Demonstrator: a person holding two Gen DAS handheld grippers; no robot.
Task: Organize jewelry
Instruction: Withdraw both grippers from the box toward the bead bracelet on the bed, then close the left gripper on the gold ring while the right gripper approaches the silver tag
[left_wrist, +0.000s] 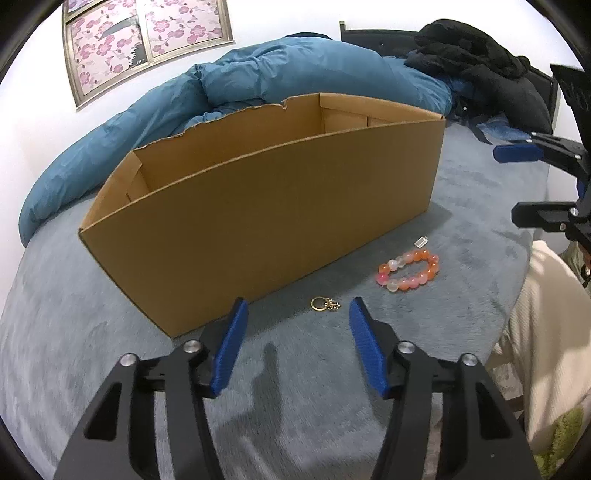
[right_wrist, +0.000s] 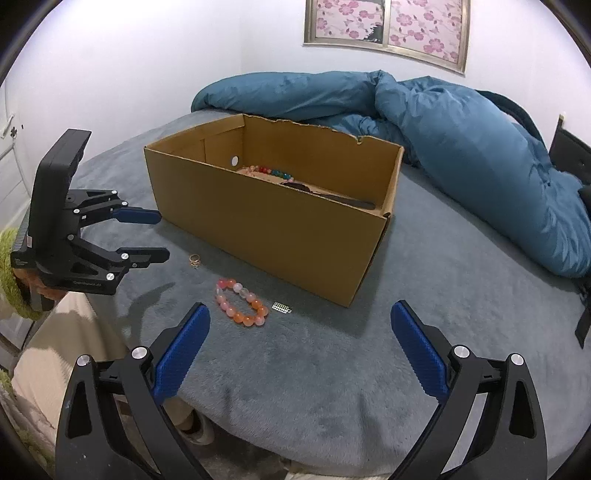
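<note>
Approach step of a pick, judging by the layout: left gripper (left_wrist: 297, 314) poised above the grey bed (left_wrist: 110, 369), fingers released with nothing between them, gold ring (left_wrist: 320, 305) lying just ahead at 12 o'clock, close to the near wall of the cardboard box (left_wrist: 277, 206). Right gripper (right_wrist: 299, 325) likewise released and empty, with the orange-pink bead bracelet (right_wrist: 242, 304) at about 11 o'clock and a small clear clasp piece (right_wrist: 282, 307) at 12. Some beaded pieces already visible inside the box. Next, probably: lower over the ring, straddle it, clench gently against the plush cover, then lift across the box wall.
</note>
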